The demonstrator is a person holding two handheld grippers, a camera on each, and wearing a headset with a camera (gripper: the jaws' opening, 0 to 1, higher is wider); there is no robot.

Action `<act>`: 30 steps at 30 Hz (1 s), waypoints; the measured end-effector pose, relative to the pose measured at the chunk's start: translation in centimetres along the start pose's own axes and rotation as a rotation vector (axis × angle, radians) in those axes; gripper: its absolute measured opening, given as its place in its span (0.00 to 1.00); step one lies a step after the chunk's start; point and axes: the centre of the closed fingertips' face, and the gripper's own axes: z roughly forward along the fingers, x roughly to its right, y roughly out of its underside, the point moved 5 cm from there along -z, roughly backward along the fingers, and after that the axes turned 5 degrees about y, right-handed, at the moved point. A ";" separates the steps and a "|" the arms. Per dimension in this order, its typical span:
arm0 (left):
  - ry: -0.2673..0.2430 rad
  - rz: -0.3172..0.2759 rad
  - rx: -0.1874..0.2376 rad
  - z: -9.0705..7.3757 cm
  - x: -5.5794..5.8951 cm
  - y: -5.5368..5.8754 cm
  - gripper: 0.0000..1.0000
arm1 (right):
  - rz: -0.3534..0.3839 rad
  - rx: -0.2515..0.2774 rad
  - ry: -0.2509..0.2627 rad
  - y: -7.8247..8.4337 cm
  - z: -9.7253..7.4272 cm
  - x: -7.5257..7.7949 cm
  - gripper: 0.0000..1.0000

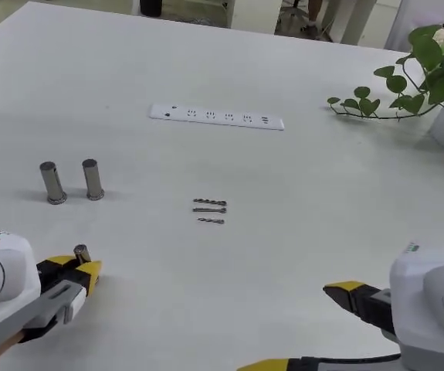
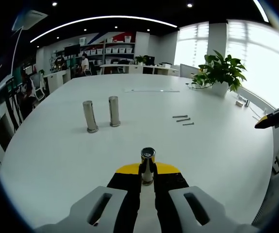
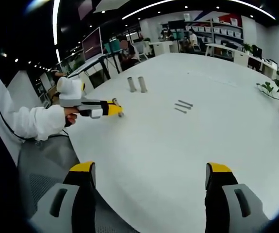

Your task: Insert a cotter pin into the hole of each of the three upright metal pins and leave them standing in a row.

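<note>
L gripper [image 2: 148,180] has its yellow-tipped jaws pinched on a short grey metal pin [image 2: 148,162], held upright right at the jaw tips, low over the white table [image 1: 299,232]. Can't tell whether the base is touching the top or just clear of it.

This pin sits at the near-left edge from the head view, well apart from the two matching upright steel pins [image 1: 72,181]. Those stand side by side further back, close together but w/ a gap between them.

Off to their right, the three small cotter pins [image 1: 209,210] lie flat and loose, parallel to each other in a tight little stack. None is in a pin. Cross-holes too small to make out.

R gripper [image 3: 150,170] hangs over the near-right of the table w/ jaws spread wide, nothing between them.

Further back there's a white power strip [image 1: 216,117], and a green potted plant [image 1: 430,69] at the far-right corner.

Progress call: early. Two of three pins stand in line, the third is in hand and not yet beside them, zero of three cotters fitted. All the insertion work is left.
</note>
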 end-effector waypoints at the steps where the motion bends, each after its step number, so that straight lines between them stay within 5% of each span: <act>1: 0.001 -0.001 0.000 0.0 0.0 0.0 0.06 | -0.002 -0.001 -0.002 0.0 0.0 0.0 0.92; 19: 0.025 -0.029 -0.012 -0.1 0.1 0.0 0.07 | -0.003 -0.007 0.004 0.0 0.1 0.2 0.96; 30: 0.029 0.009 -0.007 -0.9 0.0 -0.5 0.16 | 0.008 -0.012 0.029 0.0 0.0 0.6 0.96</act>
